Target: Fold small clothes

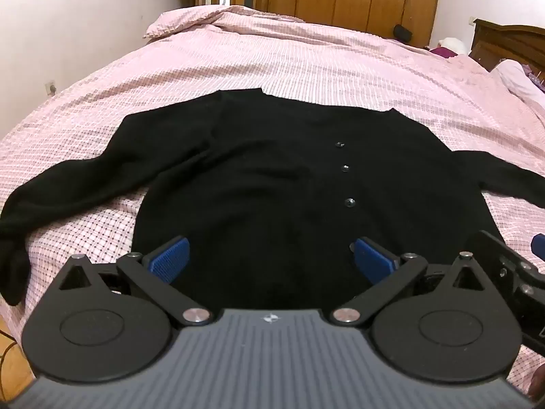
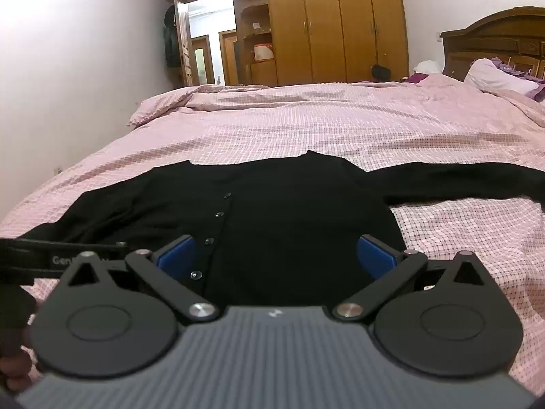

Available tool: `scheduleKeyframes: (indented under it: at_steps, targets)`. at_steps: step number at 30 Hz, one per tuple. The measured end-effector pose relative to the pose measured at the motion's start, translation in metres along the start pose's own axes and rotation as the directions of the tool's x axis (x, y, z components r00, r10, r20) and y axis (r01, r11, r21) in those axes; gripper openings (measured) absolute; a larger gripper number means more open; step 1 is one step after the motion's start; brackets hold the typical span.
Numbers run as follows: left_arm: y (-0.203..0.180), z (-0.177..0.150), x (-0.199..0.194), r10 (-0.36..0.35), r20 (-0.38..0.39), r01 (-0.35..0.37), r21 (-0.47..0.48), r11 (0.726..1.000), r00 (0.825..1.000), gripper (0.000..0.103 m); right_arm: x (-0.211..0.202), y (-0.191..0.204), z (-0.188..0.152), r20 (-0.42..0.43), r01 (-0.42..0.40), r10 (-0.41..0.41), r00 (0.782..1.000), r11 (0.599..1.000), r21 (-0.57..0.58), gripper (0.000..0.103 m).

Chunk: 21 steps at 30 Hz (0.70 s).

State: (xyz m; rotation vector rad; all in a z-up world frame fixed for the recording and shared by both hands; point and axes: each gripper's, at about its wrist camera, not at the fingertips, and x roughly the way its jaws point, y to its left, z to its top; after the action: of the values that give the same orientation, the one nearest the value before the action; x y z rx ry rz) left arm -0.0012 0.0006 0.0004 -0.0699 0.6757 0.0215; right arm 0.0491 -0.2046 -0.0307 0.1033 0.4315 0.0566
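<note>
left gripper (image 1: 269, 255): jaws spread as wide as they go, nothing between the blue pads (image 1: 170, 259), hanging over the near hem of the garment, not touching it as far as I can see
right gripper (image 2: 276, 255): same, fully spread, empty, over the right half of the hem; its black body pokes into the left wrist view at the right edge
cardigan (image 1: 272, 170): black knit, laid flat front-up on the bed, hem toward me, neckline away
buttons (image 1: 349, 202): dark, in a row up the front placket, fastened
left sleeve (image 1: 68, 191): angled out and down toward the near left edge of the bed, cuff drooping over the edge
right sleeve (image 2: 460, 180): stretched out sideways, flat on the cover
bed cover (image 1: 306, 61): pink with a fine check, rumpled at the far corner
pillow (image 2: 490, 75): white, far right by the dark wooden headboard (image 2: 494, 34)
wardrobe (image 2: 340, 24): light wood, against the far wall
doorway (image 2: 211, 34): open, left of the wardrobe, lit behind
</note>
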Motion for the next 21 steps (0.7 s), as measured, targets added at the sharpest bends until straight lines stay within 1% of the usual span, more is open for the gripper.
scheduleKeyframes:
  at_steps: [3,4,5,6,12,15,21]
  targets:
    - [0.0012,-0.0018,-0.0057,-0.005,0.013,0.006,-0.013,1.0,1.0,0.103,-0.0001,-0.0001,0.0009,0.002,0.0,0.0,1.0,1.0,0.002,0.103]
    - [0.0044,-0.0015,-0.0066,0.004,0.005,-0.004,-0.018,1.0,1.0,0.103,-0.0001,0.0002,0.0012,0.002,0.0,0.0,1.0,1.0,0.002,0.103]
    - [0.0035,0.0007,-0.001,0.008,-0.019,-0.008,-0.007,1.0,1.0,0.103,-0.0001,0.0007,0.0014,0.002,0.0,0.0,1.0,1.0,0.001,0.103]
    - [0.0027,0.0009,-0.0008,0.009,-0.02,-0.009,-0.001,1.0,1.0,0.103,-0.0002,0.0014,0.0016,0.002,0.0,0.0,1.0,1.0,0.0,0.103]
    - [-0.0001,0.0016,-0.002,0.026,-0.003,-0.026,0.009,1.0,1.0,0.103,0.0024,-0.0033,-0.0066,0.002,-0.002,0.002,1.0,1.0,0.001,0.103]
    - [-0.0003,0.0011,-0.0034,0.03,0.007,-0.03,0.014,0.999,1.0,0.103,0.0038,-0.0025,-0.0007,-0.01,-0.001,0.001,1.0,1.0,0.014,0.103]
    - [-0.0018,0.001,-0.0064,0.035,0.025,-0.035,0.023,0.999,0.999,0.103,0.0056,-0.0034,-0.0012,-0.015,-0.003,0.003,1.0,1.0,0.021,0.103]
